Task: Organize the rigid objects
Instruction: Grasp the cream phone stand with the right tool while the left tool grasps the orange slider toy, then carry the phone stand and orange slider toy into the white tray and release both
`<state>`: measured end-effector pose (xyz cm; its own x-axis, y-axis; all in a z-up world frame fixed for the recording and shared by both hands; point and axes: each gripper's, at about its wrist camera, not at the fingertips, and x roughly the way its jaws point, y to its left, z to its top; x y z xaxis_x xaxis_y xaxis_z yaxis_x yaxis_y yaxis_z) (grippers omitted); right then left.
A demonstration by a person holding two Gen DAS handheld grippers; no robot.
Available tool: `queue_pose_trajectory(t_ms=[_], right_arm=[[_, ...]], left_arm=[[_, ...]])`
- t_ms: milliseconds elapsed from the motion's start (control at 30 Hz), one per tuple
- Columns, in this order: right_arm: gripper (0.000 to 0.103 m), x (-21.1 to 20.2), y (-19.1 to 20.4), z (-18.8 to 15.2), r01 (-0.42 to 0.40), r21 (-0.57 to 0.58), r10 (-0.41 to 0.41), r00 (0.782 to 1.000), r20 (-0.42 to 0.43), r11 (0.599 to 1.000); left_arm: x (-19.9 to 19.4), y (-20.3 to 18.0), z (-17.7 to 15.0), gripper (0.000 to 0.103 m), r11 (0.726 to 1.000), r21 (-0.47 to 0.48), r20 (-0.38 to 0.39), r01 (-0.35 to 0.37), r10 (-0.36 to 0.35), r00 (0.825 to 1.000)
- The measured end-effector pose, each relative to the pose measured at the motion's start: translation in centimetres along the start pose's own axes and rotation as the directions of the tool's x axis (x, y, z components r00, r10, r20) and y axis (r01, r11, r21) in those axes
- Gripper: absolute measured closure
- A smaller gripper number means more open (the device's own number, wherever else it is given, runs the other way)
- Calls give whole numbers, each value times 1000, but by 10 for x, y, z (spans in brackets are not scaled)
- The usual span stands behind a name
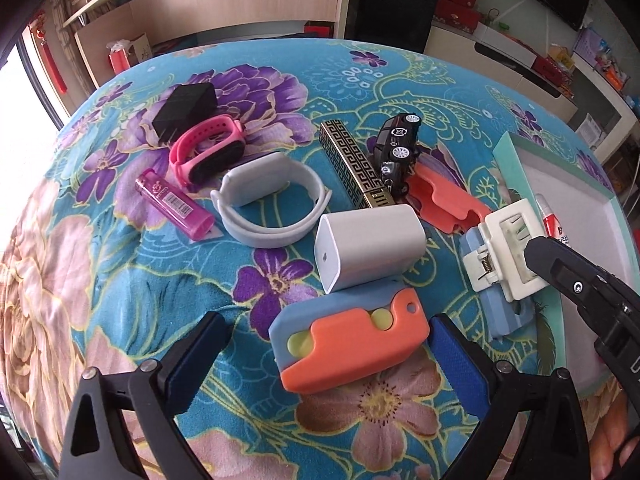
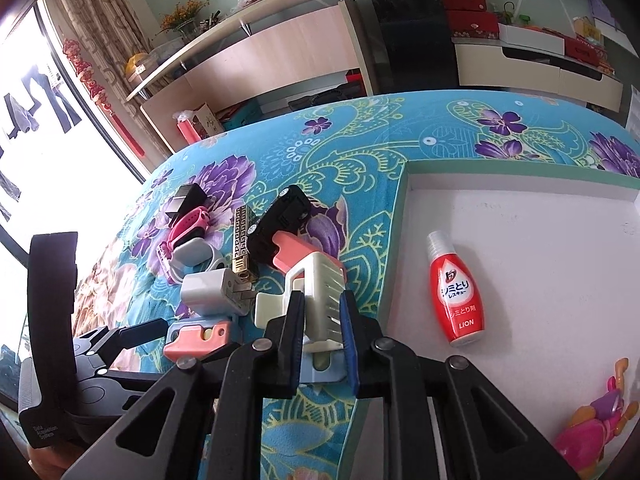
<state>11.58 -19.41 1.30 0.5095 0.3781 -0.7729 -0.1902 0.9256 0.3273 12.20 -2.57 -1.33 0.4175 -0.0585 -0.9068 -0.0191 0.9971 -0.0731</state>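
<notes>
While clamped, white hair clip (image 2: 316, 292) sits between right gripper (image 2: 320, 344) fingers.

Hidden and cut-off parts around the cream hair claw

The right gripper (image 2: 320, 330) covers the lower half of the cream hair claw (image 2: 316, 292), and the blue piece (image 2: 320, 374) beneath the claw shows only as a sliver. Right of the claw, the white tray (image 2: 560, 280) runs off the picture's edge, and the pink toy (image 2: 596, 428) in it is cut off at the corner. Left of the claw, the white charger (image 2: 204, 288) hides part of the gold-patterned lighter (image 2: 242, 246). In the left wrist view the claw (image 1: 506, 248) and gripper hide most of the red bottle (image 1: 550, 220).
</notes>
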Motion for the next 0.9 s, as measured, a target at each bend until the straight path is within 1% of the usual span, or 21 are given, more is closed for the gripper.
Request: queue_pose_trajectory(t_ms=[100,133,200,300,467,500,567,600,733,900], right_arm=[[85,1,4,0,23,-22,-23,1000,-1,1000],[85,1,6,0,35,-30,-35,999,-2,999],[85,3,9,-1,71,-56,-72,997,-6,996],[84,7,13,-1,116,-82,-117,993,-10,990],[83,11,18,-2,148,-116,-150,989,-10,982],[83,12,19,-2,157,-128,-160,987,-10,979],[83,11,24,-3,176,-156,-178,984,0,972],[84,11,26,-4,183,-165,-185,983,5,969],[85,4,26,-3,176,-159,-175,984,19,972],[85,-9,21,1,145,-126,-139,989,55,981]], left_arm=[[0,0,1,12,1000,6,12,3,-3,1000],[0,1,0,15,1000,9,15,7,-7,1000],[0,0,0,17,1000,18,17,6,-6,1000],[1,-3,0,18,999,33,19,-7,7,1000],[5,-4,0,19,999,43,25,-20,19,1000],[4,-5,0,20,999,46,28,-22,21,999],[3,-5,1,28,999,46,37,-17,16,999],[2,-4,1,27,999,43,39,-15,13,999],[-1,-2,2,27,999,33,46,0,-2,999],[-17,-1,3,27,999,29,88,18,-21,996]])
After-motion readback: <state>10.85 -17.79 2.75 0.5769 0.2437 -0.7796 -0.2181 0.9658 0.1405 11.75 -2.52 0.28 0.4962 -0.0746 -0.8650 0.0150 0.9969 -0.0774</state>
